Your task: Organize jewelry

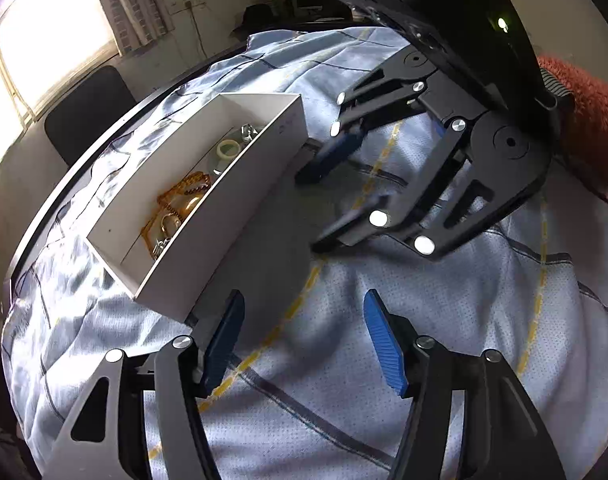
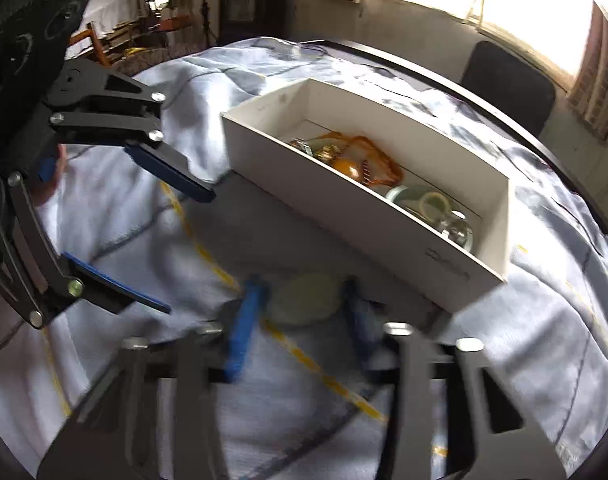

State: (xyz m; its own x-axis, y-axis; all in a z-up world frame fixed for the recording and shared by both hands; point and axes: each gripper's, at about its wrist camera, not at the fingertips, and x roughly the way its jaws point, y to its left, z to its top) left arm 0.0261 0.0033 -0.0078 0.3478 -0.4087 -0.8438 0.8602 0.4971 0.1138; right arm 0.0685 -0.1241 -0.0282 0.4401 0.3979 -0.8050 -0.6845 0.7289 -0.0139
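1. White card is what we are taking as our landmark: a long open box, sitting on a pale blue checked cloth with yellow stitched lines, spread over a dark-rimmed counter.
2. Inside the box we are seeing an orange beaded string heaped with gold-toned pieces toward one end, and a pale green ring with a shiny metal piece toward the other.
3. We are holding the left gripper just beside the box's near corner, its blue fingers spread wide apart with only cloth between them.
4. We are holding the right gripper just in front of the box's long outer wall, low over the cloth.
5. In the right wrist view a pale green bangle is lying between that gripper's blurred blue fingers, outside the box and near its wall.
6. The fingers are standing on either side of the bangle, but the blur is keeping us from telling whether they are pressing on it or merely flanking it.
7. From the left wrist view the right gripper's tips are pointing toward the box wall, and the bangle is hidden there.
8. An orange fuzzy sleeve is showing behind the right gripper, on the side away from the box.
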